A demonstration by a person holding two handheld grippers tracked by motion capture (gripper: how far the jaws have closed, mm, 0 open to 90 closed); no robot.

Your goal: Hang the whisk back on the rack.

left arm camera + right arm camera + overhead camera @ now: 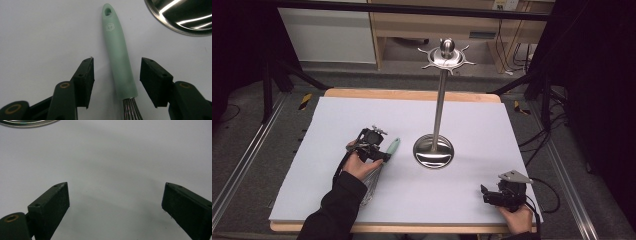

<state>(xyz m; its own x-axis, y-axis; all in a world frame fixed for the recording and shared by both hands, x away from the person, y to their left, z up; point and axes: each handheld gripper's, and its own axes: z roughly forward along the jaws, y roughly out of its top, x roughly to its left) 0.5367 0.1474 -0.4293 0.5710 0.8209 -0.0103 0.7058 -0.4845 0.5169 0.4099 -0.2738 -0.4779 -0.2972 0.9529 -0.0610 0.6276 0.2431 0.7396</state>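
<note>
While I am holding both grippers low over the table, this is how things are lying:
Left gripper (116, 75): I am keeping it released, its jaws standing apart on both sides of the whisk handle, not touching it.
Whisk (120, 57): it is lying flat on the white table (362, 115), toward the left edge, its mint green handle pointing to the stand base and its wires pointing to the near edge.
Right gripper (115, 200): I am holding it wide open near the near right corner, with bare table between the jaws.
Stand (439, 107): it is standing upright near the middle of the table, its round steel base just beside the handle tip.
</note>
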